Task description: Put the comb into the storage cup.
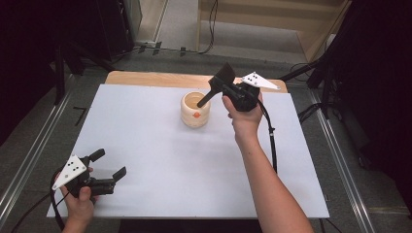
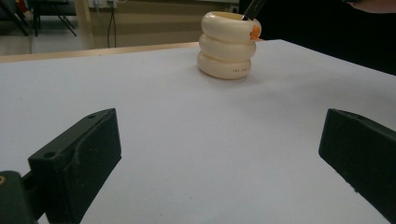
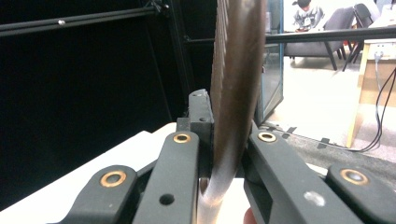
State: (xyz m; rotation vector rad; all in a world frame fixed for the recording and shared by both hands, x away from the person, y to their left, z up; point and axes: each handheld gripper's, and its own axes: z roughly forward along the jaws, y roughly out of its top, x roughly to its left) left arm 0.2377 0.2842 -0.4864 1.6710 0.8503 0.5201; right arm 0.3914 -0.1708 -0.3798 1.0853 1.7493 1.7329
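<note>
Across the white table (image 1: 160, 160) the work sits at about one o'clock from centre: a cream ringed holder (image 1: 196, 110), stacked like three fat rings with an orange dot on its side. From my left gripper's view that holder (image 2: 227, 44) stands upright at twelve o'clock, well apart from me, with a dark handle tip poking into its mouth.

My right gripper (image 1: 228, 87) hangs just beside the holder at its two o'clock, jaws clamped on a dark flat spatula (image 1: 218, 82). Its blade points up and away; its handle slants down toward eight o'clock into the holder's opening. In my right gripper's view the spatula (image 3: 236, 79) rises edge-on between my closed jaws, pinched firmly.

To seat it well, I judge I should keep the handle centred over the opening, lower it along its own slant, and let go only once the tip rests on the bottom, so the light holder does not tip or slide.

My right forearm reaches forward from five o'clock, wrist bent, gripper turned toward the holder. My left gripper (image 1: 107, 167) rests near the table's seven o'clock corner, jaws spread wide and holding nothing, aimed across the table toward the holder.
</note>
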